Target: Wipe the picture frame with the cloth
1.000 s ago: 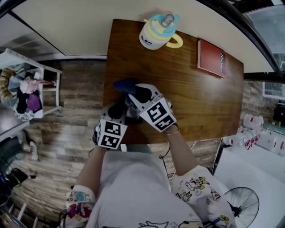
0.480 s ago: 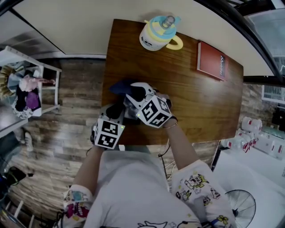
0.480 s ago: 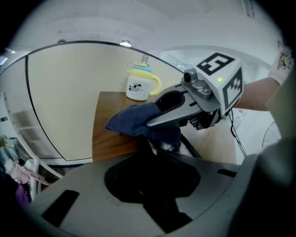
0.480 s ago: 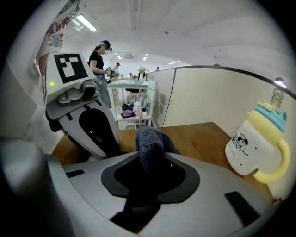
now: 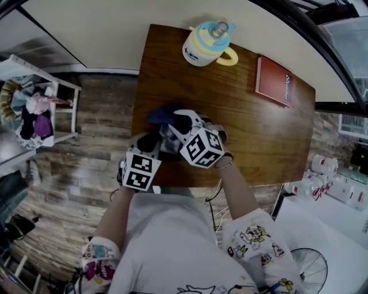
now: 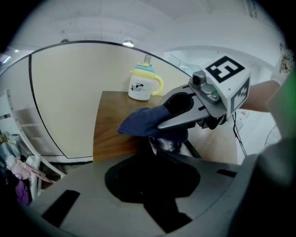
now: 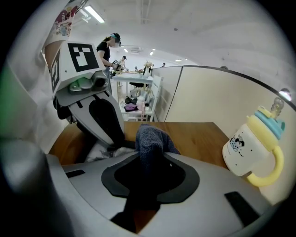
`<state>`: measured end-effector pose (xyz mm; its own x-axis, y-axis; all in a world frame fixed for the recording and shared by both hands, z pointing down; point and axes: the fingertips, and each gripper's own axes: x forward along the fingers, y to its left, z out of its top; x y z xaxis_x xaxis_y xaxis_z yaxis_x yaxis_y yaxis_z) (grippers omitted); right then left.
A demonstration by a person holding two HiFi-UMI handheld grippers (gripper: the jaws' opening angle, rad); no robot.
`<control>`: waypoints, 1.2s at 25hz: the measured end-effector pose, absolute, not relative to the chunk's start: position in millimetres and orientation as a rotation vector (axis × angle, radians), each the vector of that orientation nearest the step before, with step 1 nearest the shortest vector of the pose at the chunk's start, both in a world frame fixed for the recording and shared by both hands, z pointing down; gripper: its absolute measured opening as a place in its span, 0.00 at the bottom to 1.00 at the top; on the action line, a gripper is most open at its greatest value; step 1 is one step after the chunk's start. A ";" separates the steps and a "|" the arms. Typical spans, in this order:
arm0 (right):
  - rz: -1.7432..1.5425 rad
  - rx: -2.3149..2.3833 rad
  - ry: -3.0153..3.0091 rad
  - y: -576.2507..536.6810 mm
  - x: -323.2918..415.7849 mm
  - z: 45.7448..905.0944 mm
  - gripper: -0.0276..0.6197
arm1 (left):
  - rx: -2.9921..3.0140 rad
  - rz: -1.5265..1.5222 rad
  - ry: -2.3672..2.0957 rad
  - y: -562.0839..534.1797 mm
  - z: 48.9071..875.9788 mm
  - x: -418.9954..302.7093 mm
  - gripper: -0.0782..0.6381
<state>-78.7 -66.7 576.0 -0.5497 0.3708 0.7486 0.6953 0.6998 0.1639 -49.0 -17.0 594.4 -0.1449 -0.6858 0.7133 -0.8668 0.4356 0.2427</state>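
PLACE: open lab hall with mock room | SIGNS: partition panels (image 7: 208, 97), ceiling strip lights (image 7: 94, 14), person (image 7: 105, 48) at far table (image 7: 134, 77), cluttered rack (image 5: 40, 109), fan (image 5: 307, 267)

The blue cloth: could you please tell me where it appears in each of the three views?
Head view: the blue cloth lies just left of centre, above mid-height.
Left gripper view: it sits at the centre, a dark blue fold.
Right gripper view: it stands at the centre, bunched upright.
Shared landmark: the lidded cup, at top centre, upper middle and far right.
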 end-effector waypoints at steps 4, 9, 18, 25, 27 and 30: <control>-0.581 -0.801 -2.187 -74.4 -72.0 576.5 0.18 | 1.311 0.289 -1.899 -17.2 594.7 -49.0 0.21; -0.569 -0.774 -2.182 -84.3 -62.5 576.3 0.18 | 1.310 0.292 -1.902 -16.4 594.9 -49.2 0.21; -0.483 -0.637 -2.200 -113.2 -35.4 571.0 0.18 | 1.301 0.293 -1.908 -17.8 595.2 -49.2 0.21; -0.445 -0.521 -2.211 -133.4 -8.0 580.0 0.18 | 1.302 0.298 -1.912 -18.4 595.4 -49.1 0.21; -0.460 -0.502 -2.206 -136.6 -3.9 582.5 0.19 | 1.303 0.296 -1.909 -18.5 595.2 -48.9 0.21; -0.456 -0.483 -2.209 -136.7 -2.6 579.6 0.19 | 1.302 0.297 -1.910 -17.7 594.7 -48.9 0.21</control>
